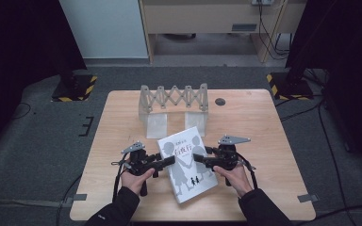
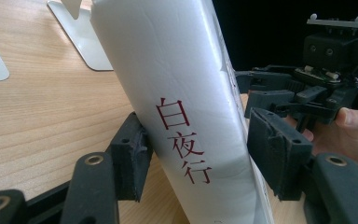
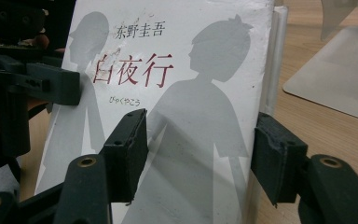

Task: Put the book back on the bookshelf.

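A thick white book with grey silhouettes and a red title is held up at a tilt over the near middle of the table, between my two grippers. My left gripper takes it from the left. In the left gripper view its pads press on both sides of the rounded spine, so it is shut on the book. My right gripper reaches in from the right. Its jaws straddle the book's page edge with one pad in front of the cover, and they look loose.
A grey folding lattice rack with two flat base plates stands at the back middle of the wooden table. A dark round disc lies to its right. Black stands with yellow-striped feet sit on the floor beyond.
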A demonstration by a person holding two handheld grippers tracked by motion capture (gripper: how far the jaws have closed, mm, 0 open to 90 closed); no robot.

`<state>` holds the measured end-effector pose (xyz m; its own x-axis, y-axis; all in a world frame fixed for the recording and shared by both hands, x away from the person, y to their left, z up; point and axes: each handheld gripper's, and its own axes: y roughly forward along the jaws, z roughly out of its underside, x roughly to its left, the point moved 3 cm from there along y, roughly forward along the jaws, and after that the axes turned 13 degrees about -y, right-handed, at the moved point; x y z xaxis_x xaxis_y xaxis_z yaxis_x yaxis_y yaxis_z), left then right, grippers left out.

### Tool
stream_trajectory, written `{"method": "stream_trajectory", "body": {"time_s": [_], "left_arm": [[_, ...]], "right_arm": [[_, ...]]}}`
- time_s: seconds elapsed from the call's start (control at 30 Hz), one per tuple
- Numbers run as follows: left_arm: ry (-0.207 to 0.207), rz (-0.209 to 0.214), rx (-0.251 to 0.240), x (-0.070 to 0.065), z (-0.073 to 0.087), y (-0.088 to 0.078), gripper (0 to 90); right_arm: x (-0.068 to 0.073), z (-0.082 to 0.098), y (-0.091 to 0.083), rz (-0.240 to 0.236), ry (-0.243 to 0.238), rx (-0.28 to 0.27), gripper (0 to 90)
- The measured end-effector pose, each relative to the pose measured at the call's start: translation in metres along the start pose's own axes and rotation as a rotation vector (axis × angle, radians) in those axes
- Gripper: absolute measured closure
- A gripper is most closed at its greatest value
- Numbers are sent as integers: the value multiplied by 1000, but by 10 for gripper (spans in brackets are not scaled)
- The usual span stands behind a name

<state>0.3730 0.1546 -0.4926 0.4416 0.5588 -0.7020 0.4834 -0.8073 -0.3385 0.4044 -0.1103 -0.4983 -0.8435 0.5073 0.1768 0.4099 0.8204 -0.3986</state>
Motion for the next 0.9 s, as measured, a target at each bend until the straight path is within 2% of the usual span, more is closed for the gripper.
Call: {"method": "stream_trajectory", "body": {"time_s": [0.13, 0.23, 0.3, 0.43, 0.53, 0.6, 0.8, 0.9], "left_arm": [[5, -7, 2, -3, -2, 1, 401], [11, -30, 10, -4, -2, 2, 380], [24, -66, 22, -3, -1, 4, 358], [30, -58, 23, -3, -1, 4, 358], [40, -31, 10, -4, -2, 4, 367], [40, -35, 11, -4, -1, 5, 364], [29, -23, 14, -4, -1, 4, 380], [26, -13, 5, -5, -1, 3, 387]], "right_arm": [[-1, 0, -2, -3, 2, -6, 416], [-1, 0, -2, -2, 1, -8, 416], [1, 0, -1, 6, -17, -3, 427], [0, -1, -1, 6, -22, -1, 437], [-1, -1, -3, -1, -8, -4, 437], [-1, -1, -3, -1, -8, -5, 437], [-1, -1, -3, -3, -12, -5, 436], [-1, -1, -3, -5, 2, -7, 428]]}}
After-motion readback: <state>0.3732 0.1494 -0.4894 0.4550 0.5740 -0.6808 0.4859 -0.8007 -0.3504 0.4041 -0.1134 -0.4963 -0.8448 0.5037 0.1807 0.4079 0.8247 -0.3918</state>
